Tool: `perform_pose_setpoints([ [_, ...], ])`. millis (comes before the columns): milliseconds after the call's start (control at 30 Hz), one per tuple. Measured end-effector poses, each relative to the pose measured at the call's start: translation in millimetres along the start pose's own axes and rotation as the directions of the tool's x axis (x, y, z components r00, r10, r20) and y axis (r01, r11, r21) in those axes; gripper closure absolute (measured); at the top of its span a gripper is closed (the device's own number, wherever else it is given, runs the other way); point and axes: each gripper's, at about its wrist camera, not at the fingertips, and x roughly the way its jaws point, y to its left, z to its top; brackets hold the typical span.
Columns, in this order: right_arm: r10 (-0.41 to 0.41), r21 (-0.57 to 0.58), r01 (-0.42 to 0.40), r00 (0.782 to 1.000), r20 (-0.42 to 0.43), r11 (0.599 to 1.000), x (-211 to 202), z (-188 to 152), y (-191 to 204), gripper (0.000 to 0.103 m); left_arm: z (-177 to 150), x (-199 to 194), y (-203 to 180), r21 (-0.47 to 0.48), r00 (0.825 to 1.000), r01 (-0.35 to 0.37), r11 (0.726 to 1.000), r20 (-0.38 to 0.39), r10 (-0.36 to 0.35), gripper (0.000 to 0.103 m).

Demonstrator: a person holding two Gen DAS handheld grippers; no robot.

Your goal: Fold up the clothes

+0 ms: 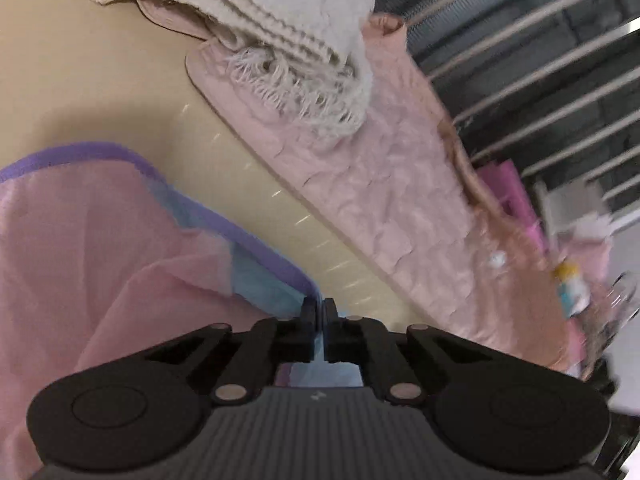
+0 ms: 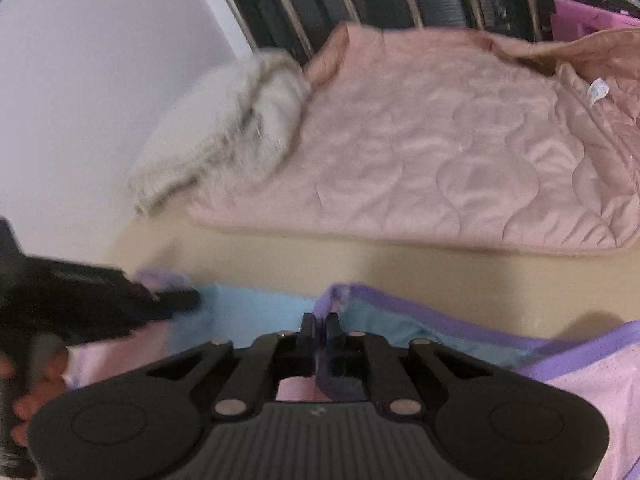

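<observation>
Nearby, a quilted pink jacket lies under a fringed knit scarf.

No legible text in either view.
Small white tag sewn inside the pink quilted jacket, print too blurred to read. Small pale mark on the left gripper's body, and its like on the right gripper's body, are logo-like shapes, no letters made out. Bottle w/ yellow cap at table edge has a label, smeared by blur, unreadable.
</observation>
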Motion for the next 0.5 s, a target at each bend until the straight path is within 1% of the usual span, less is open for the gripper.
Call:
perform_pose_setpoints([
  [33,0.019,0.007,-0.019,0.999,0.04,1.0,-8.3,0.4,-1.1,0.099,2.6,-0.6,3.4,-0.042,0.999,0.034,0.999,0.006,-0.033,0.101],
  [100,0.03,0.002,-0.03,0.993,0.111,1.0,-22.4,3.3,-0.7,0.099,10.0,-3.3,8.1,-0.108,0.996,0.088,0.99,0.03,-0.085,0.101],
  [133,0.033,-0.004,-0.032,0.989,0.148,0.999,-26.9,6.4,-0.4,0.099,13.6,-4.7,9.9,-0.14,0.993,0.105,0.985,0.061,-0.097,0.101],
  [167,0.034,-0.008,-0.033,0.982,0.186,0.999,-31.0,9.0,-0.6,0.1,16.9,-6.8,13.1,-0.183,0.987,0.136,0.974,0.107,-0.118,0.101],
  [200,0.033,-0.007,-0.032,0.978,0.206,0.999,-34.5,10.7,-1.0,0.099,20.2,-8.6,16.8,-0.228,0.978,0.171,0.958,0.158,-0.137,0.101],
  [233,0.026,0.001,-0.027,0.976,0.215,1.0,-34.2,12.8,-2.4,0.1,22.6,-8.8,23.9,-0.299,0.959,0.224,0.927,0.236,-0.156,0.098],
  [267,0.016,0.016,-0.02,0.975,0.224,1.0,-32.6,17.0,-5.2,0.1,24.0,-7.5,28.7,-0.349,0.947,0.248,0.904,0.282,-0.151,0.094],
  [300,-0.013,0.034,0.006,0.974,0.227,0.999,-27.0,19.0,-8.8,0.099,27.1,-3.8,31.5,-0.377,0.948,0.24,0.895,0.288,-0.133,0.075],
  [333,-0.049,0.052,0.038,0.973,0.227,0.998,-19.9,19.8,-12.7,0.096,30.9,0.3,32.7,-0.39,0.958,0.213,0.896,0.263,-0.113,0.063],
  [367,-0.085,0.07,0.071,0.97,0.227,0.995,-12.7,20.6,-16.5,0.091,31.5,1.2,33.7,-0.389,0.962,0.201,0.899,0.249,-0.108,0.064],
  [400,-0.132,0.075,0.118,0.969,0.207,0.99,-8.9,20.8,-19.0,0.085,31.7,1.0,34.5,-0.383,0.967,0.189,0.904,0.235,-0.102,0.063],
  [433,-0.182,0.074,0.171,0.967,0.18,0.982,-6.2,20.7,-21.0,0.084,29.5,-5.8,33.4,-0.345,0.971,0.17,0.923,0.218,-0.097,0.056],
  [467,-0.207,0.057,0.2,0.962,0.178,0.978,-11.1,18.2,-19.6,0.084,27.4,-12.6,32.3,-0.306,0.975,0.15,0.94,0.201,-0.091,0.05],
  [500,-0.222,0.033,0.22,0.957,0.186,0.975,-18.9,14.9,-16.7,0.084,24.9,-20.0,30.8,-0.26,0.98,0.129,0.957,0.182,-0.083,0.038],
])
